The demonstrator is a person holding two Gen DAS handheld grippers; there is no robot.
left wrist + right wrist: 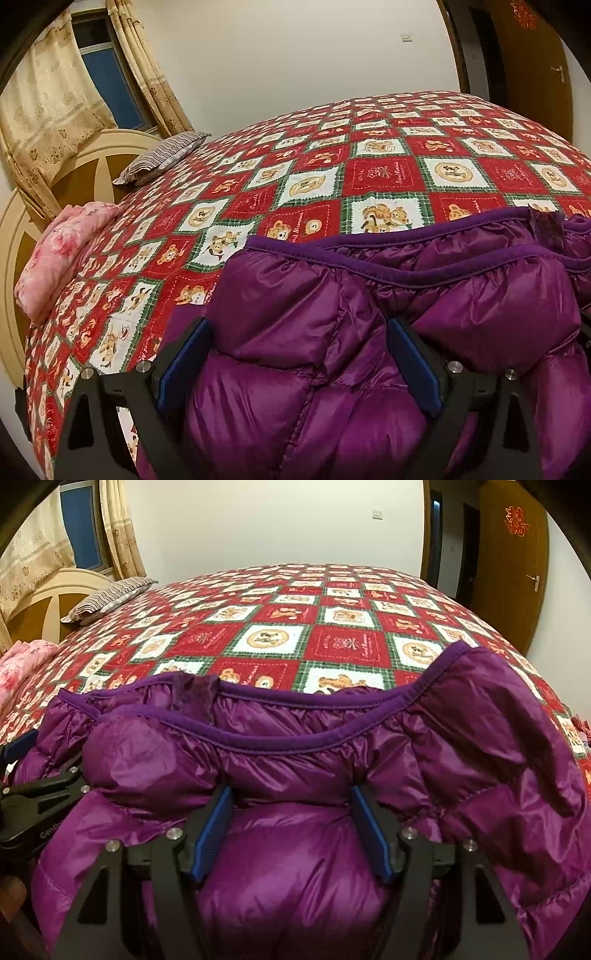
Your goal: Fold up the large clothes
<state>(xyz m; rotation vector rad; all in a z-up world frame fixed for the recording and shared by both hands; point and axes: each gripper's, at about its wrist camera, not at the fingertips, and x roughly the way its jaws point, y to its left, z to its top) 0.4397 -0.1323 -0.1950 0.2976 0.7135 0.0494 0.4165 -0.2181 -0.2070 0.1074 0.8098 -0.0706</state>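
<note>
Lying puffed on the red patchwork bedspread: purple down jacket. Left gripper spread wide, jacket bulging between the pads. Right gripper likewise spread, straddling fabric below the collar.

We see the purple puffer jacket bunched at the near edge of the bed's red teddy-bear quilt. Our right gripper stands with its blue pads parted, jacket fabric bulging between them. Left of the jacket, the left gripper touches its edge. Beyond the jacket, a striped pillow lies by the headboard.
</note>
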